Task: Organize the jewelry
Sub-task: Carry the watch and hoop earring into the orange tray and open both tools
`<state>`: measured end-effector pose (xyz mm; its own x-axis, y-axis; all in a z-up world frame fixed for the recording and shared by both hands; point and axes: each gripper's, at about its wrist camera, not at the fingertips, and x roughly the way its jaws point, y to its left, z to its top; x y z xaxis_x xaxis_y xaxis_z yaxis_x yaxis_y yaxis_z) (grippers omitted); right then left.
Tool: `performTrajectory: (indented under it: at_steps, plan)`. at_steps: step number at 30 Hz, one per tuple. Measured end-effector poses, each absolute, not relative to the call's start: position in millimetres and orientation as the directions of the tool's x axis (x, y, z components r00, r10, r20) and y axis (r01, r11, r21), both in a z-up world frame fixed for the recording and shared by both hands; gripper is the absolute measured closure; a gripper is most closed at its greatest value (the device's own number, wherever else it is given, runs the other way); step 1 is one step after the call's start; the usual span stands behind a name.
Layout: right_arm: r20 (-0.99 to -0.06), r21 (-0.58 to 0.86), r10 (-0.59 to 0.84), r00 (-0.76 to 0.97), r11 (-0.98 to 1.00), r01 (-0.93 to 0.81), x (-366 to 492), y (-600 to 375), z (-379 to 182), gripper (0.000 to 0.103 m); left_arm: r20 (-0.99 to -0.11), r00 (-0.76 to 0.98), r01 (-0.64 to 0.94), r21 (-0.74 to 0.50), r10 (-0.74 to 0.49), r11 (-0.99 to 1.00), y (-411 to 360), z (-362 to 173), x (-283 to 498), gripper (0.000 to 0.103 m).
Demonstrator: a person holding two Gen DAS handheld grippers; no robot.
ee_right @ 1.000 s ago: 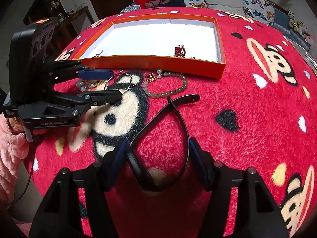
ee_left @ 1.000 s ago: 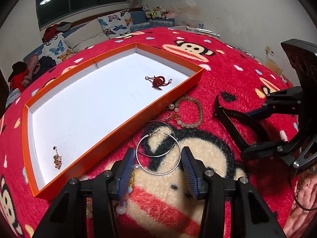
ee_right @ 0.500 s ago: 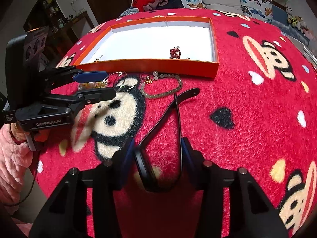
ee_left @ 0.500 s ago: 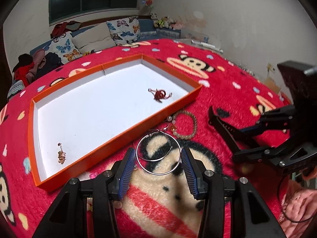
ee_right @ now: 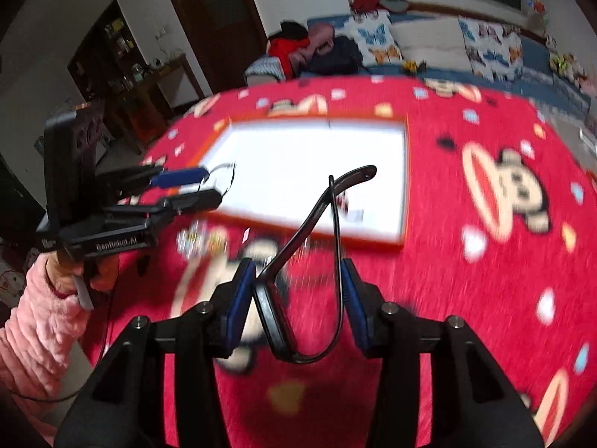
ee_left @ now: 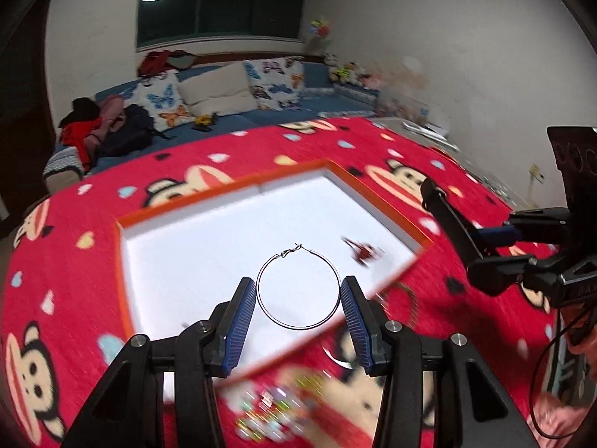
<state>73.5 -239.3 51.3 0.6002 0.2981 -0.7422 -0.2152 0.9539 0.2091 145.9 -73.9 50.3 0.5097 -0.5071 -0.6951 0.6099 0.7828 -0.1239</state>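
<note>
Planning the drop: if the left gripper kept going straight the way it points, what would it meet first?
Probably the white floor of the orange tray: the left gripper, holding the hoop earring, points down into it. Depth is uncertain.

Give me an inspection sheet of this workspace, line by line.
Surface: red monkey-print blanket covering the work area.
Job's things: orange tray with white floor; red trinket inside it; hoop earring and black headband held up off the blanket.
Clutter: blurred beaded pieces on the blanket near the tray.
Grippers: left gripper shut on the hoop earring; right gripper shut on the black headband.
Cables: thin black cable hanging by the right gripper.
Surroundings: sofa with butterfly cushions, dark window, pink sleeve.
</note>
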Motion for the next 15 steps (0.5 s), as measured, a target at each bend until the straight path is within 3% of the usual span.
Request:
performTrajectory:
  at_steps: [15]
  plan:
    - [-0.805,0.164,0.256,0.535,0.963,-0.213,203.5,-256.1,4.6,0.057,-0.789,0.498,0.456,-0.114,-0.36,0.883,-67.6,8.8,239.9,0.052]
